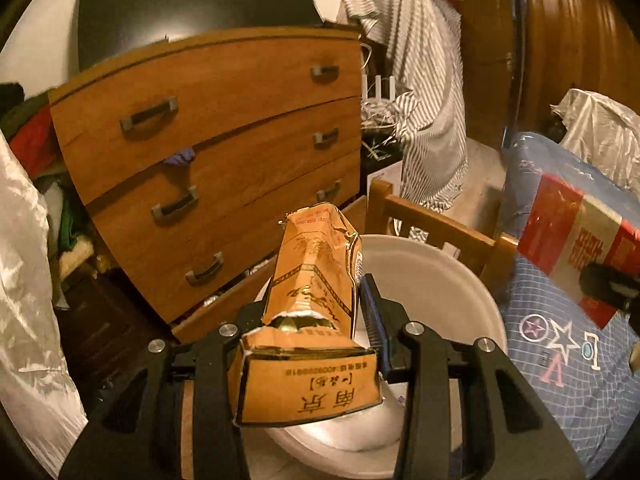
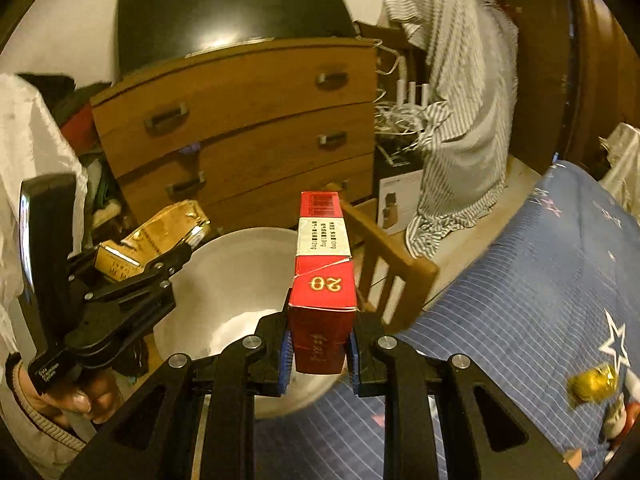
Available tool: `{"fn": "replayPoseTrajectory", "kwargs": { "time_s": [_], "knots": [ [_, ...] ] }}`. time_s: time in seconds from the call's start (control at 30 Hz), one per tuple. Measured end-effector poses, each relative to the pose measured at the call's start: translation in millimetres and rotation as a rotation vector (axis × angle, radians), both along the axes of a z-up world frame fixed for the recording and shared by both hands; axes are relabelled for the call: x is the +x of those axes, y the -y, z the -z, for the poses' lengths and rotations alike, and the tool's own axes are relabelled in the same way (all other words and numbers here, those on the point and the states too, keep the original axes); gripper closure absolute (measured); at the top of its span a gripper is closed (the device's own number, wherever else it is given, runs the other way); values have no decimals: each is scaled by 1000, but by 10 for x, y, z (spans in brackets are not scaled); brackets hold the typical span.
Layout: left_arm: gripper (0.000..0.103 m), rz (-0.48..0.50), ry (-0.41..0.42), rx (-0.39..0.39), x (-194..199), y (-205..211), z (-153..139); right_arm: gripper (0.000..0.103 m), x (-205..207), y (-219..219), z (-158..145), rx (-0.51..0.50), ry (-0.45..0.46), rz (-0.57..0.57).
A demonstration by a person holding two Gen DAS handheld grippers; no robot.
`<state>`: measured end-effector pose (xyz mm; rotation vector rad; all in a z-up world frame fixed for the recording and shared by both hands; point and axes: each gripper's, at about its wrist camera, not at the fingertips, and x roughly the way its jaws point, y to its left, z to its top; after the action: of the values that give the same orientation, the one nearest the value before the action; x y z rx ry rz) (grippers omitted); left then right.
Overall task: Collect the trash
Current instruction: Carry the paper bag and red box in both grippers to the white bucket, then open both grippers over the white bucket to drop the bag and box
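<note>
With the left hand-held gripper (image 1: 320,312) clamped on the torn orange pack (image 1: 316,280) and the right hand-held gripper (image 2: 318,350) pinching the red pack (image 2: 324,280) — both above the white basin (image 2: 224,272) beside the bed (image 2: 520,280) — each should be centred past the rim before letting go.

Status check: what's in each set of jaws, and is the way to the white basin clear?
Left gripper shut on crumpled orange carton, over white basin. Right gripper shut on red carton, at basin rim. Nothing blocking the basin.
</note>
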<state>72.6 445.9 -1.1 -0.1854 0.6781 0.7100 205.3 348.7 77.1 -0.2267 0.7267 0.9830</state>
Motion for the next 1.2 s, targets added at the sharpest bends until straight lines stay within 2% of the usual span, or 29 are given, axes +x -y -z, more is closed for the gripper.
{"fn": "replayPoseTrajectory", "kwargs": {
  "time_s": [0.27, 0.8, 1.2],
  "knots": [
    [65, 9, -27, -31, -22, -166, 180, 80, -67, -409, 181, -37, -16, -28],
    [64, 4, -36, -60, 59, -283, 302, 80, -47, -502, 281, -54, 0, -26],
    [64, 160, -83, -48, 139, -362, 296, 80, 107, -591, 296, -115, -6, -30]
  ]
}}
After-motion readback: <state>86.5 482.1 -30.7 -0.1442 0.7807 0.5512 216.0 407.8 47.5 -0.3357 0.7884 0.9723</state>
